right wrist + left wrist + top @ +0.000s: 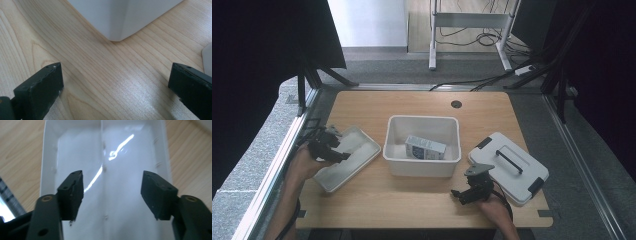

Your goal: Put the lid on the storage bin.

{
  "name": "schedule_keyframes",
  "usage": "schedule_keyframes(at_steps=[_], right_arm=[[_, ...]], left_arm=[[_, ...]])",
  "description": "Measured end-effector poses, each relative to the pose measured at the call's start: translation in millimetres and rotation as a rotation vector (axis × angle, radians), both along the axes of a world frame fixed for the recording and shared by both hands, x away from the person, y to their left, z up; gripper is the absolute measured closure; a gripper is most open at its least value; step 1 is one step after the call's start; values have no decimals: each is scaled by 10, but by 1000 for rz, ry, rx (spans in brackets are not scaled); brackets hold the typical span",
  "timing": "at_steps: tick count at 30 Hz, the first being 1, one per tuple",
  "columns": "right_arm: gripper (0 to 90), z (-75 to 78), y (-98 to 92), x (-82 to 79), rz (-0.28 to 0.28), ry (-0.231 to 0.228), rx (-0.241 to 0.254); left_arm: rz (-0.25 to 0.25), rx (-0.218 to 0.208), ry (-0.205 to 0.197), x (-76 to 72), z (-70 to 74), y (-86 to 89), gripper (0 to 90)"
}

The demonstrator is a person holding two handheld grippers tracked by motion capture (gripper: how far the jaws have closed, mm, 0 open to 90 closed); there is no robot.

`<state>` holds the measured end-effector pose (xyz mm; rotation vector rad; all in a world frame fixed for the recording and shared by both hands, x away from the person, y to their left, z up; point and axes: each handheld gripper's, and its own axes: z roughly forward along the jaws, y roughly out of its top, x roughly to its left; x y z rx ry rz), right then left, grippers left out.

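Note:
My left gripper (336, 145) hovers over a shallow white tray (359, 150) at the table's left. In the left gripper view, its jaws stand apart above the tray's glossy floor (125, 150), and nothing is between them, so my left gripper (113, 187) is open. A deep white bin (422, 120) stands mid-table with a small white-and-blue carton (425, 147) lying inside. My right gripper (467, 182) rests low near the front edge, right of the bin's near corner (120, 15). Its jaws are wide open over bare wood, so my right gripper (116, 77) holds nothing.
A white lid (519, 177) with a black handle (509, 161) and black clips lies flat at the right, close behind the right hand; its edge (207, 57) shows beside the right jaw. A cable hole (456, 104) sits at the table's far side.

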<state>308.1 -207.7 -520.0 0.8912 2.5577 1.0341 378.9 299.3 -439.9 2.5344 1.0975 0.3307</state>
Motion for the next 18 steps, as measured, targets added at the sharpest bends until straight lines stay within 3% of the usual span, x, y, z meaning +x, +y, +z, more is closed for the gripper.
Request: schedule_keyframes(at_steps=[10,14,18], right_arm=[[0,1,-1,0,0,0,-1],[0,1,-1,0,0,1,-1],[0,1,-1,0,0,0,-1]], left_arm=[[-16,133,232,352,-172,-114,642],[-17,185,292,430,-271,-174,718],[-32,232,314,477,-337,-233,818]])
